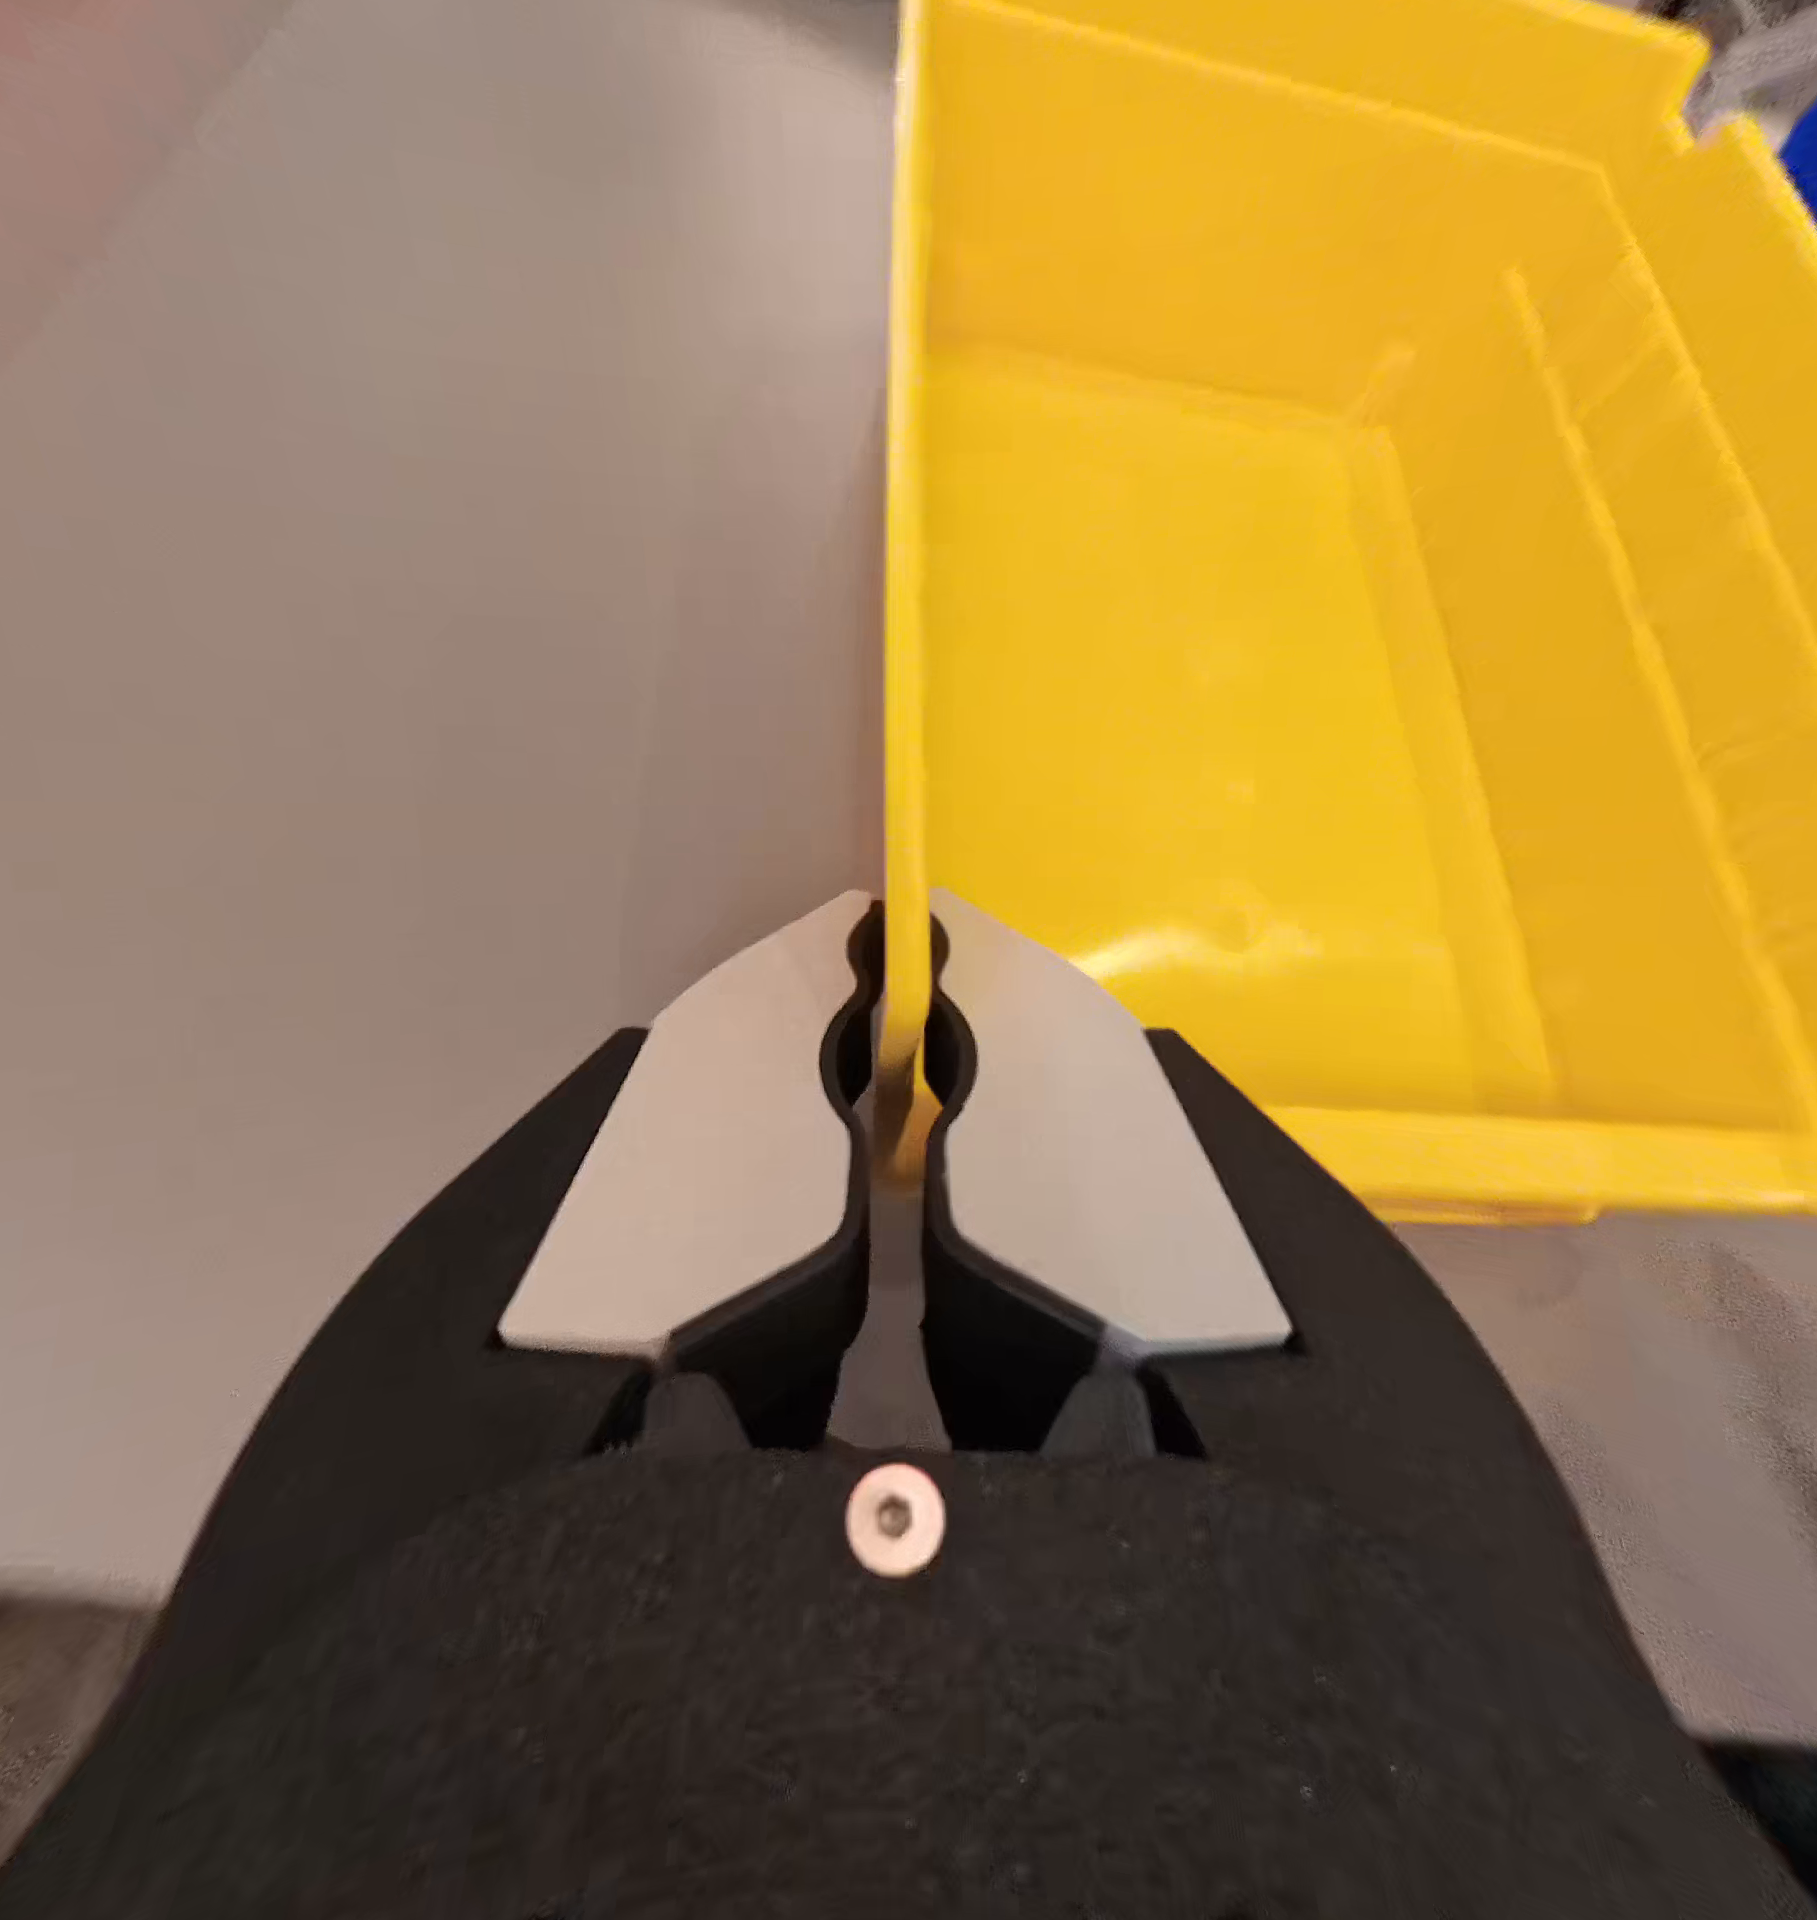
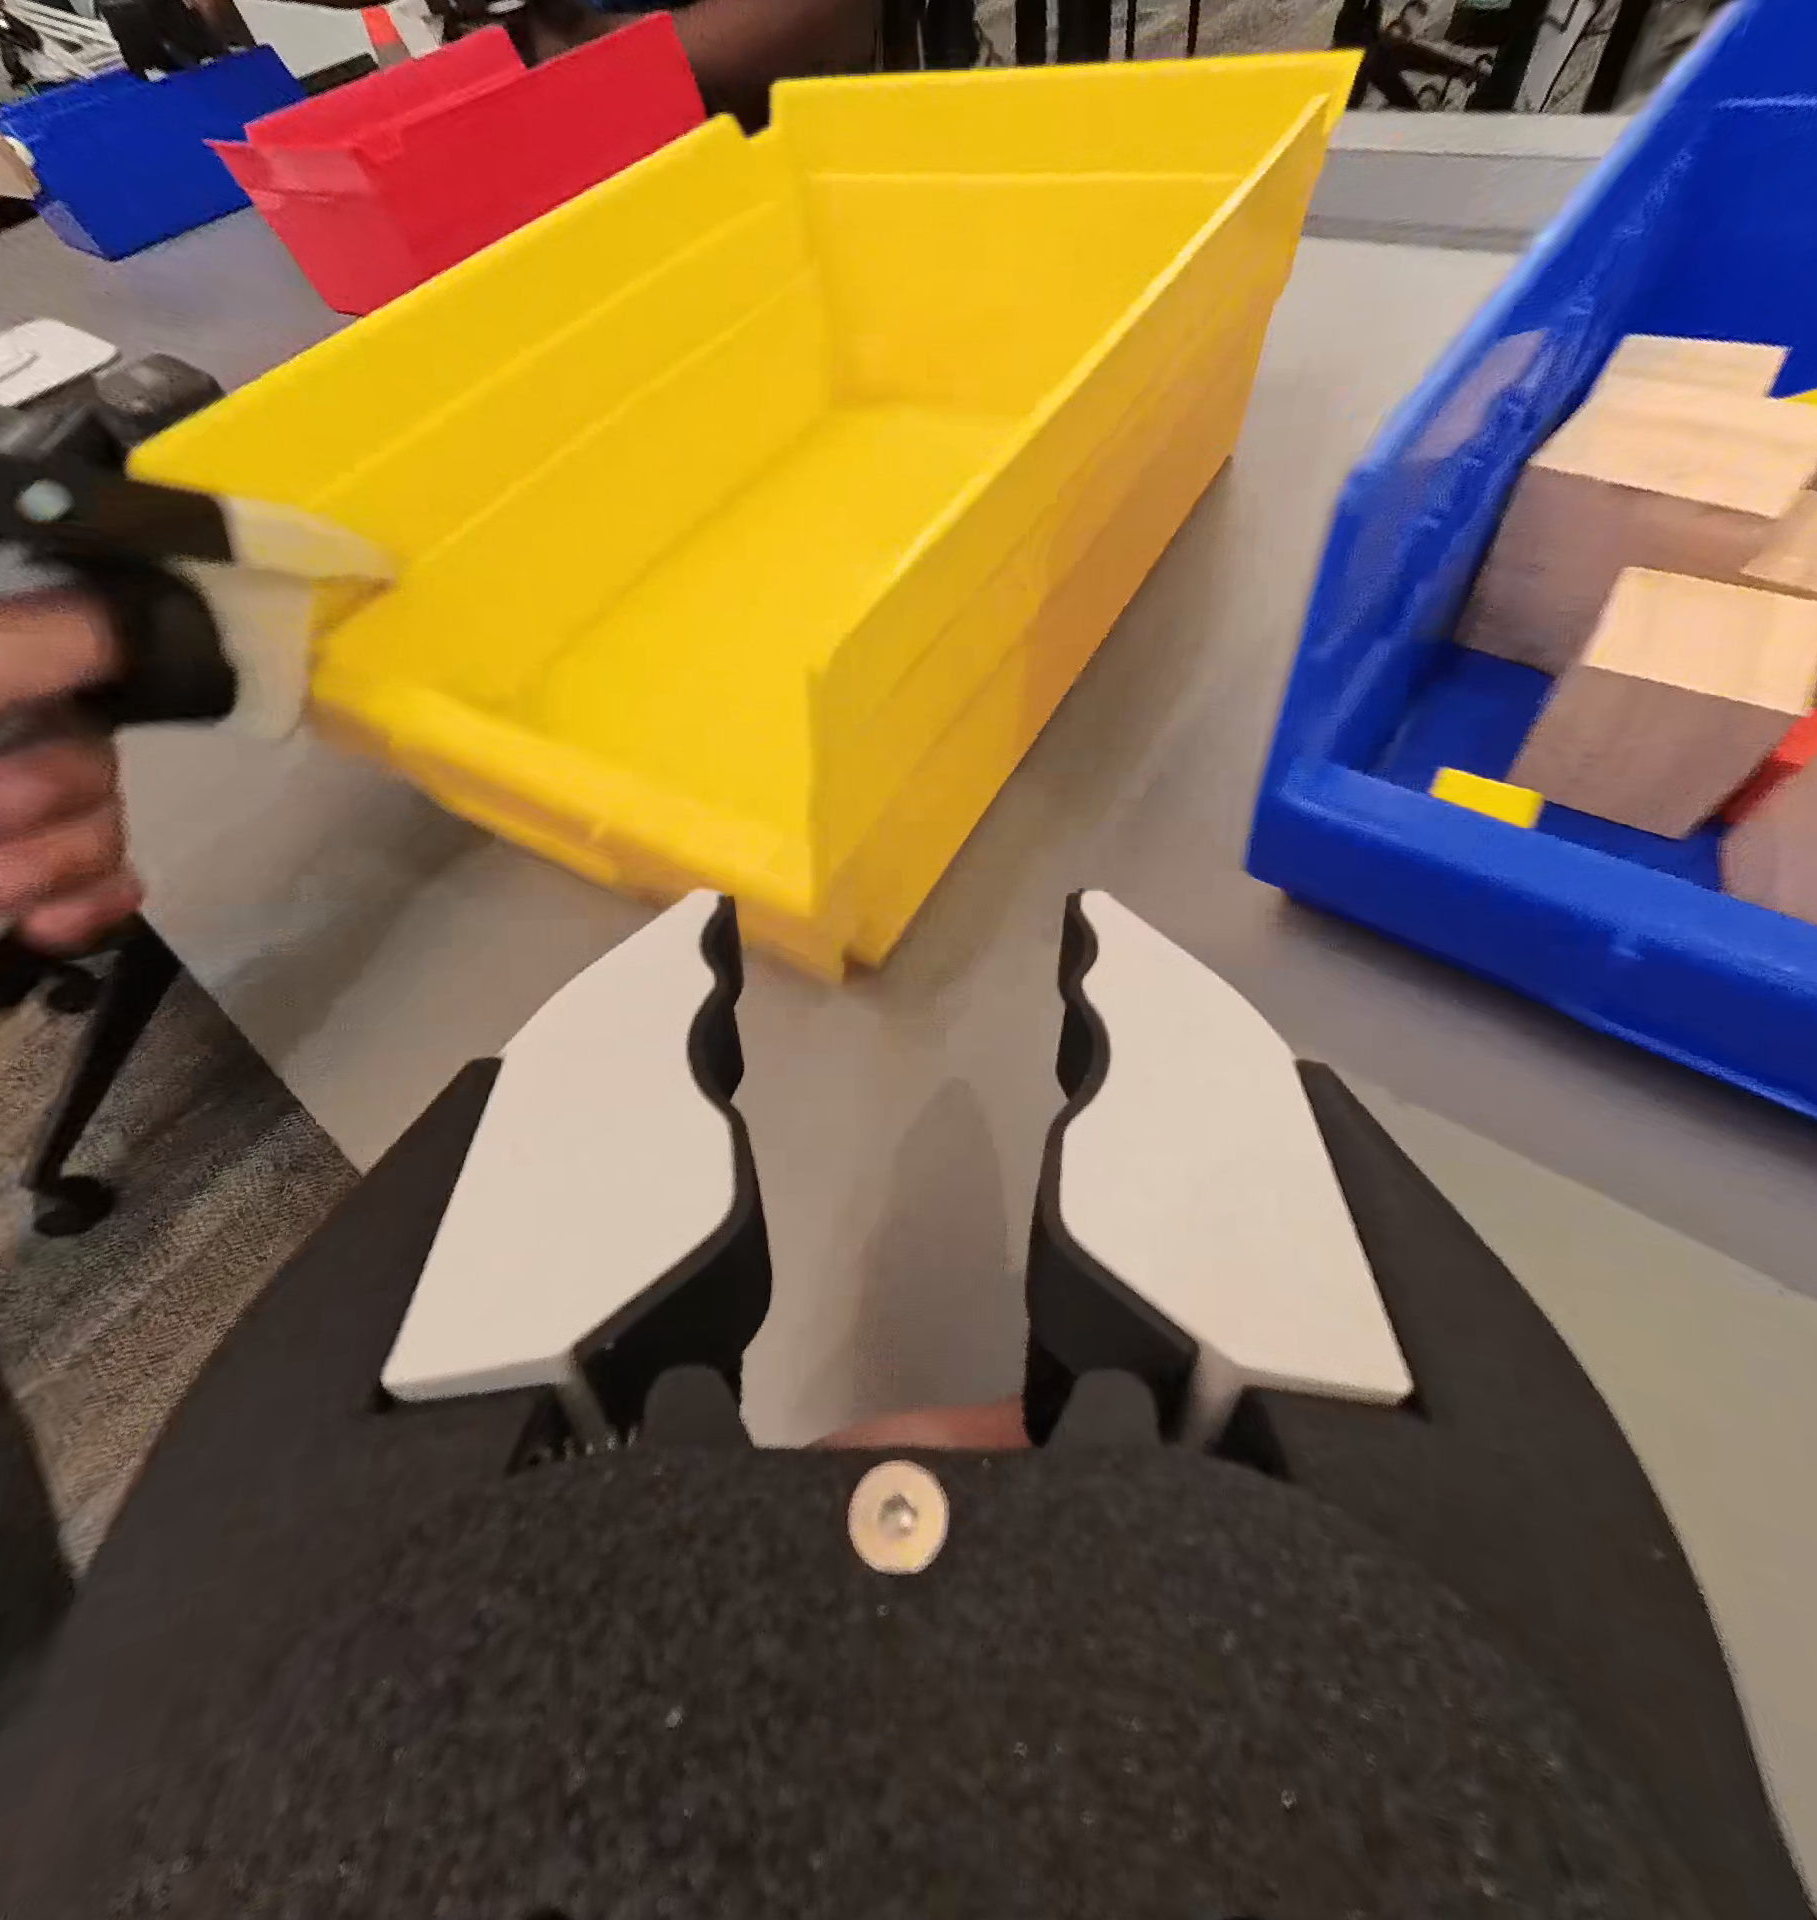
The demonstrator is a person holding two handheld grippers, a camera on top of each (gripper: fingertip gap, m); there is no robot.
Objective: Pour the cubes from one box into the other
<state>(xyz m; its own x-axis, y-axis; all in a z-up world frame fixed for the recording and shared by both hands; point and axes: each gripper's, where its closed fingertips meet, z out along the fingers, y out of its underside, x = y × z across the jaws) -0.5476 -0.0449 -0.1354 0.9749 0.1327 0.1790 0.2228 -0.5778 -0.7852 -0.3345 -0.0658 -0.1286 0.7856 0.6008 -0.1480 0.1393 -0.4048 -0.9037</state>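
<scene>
The side wall of the yellow box (image 1: pixel 1247 665) is pinched between the 2 fingers of the left gripper (image 1: pixel 906 935), which are pressed nearly together on the thin plastic. The box is seen empty on the grey table (image 2: pixel 1143 727). The right gripper (image 2: pixel 899 935) is held with its fingers spread, nothing between them, just short of the yellow box's near corner. Wooden cubes (image 2: pixel 1673 717) lie inside the blue box (image 2: pixel 1506 914) to the right.

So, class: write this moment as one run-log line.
left gripper: shut on yellow box wall | right gripper: open, empty | yellow box: empty | cubes: in blue box
</scene>
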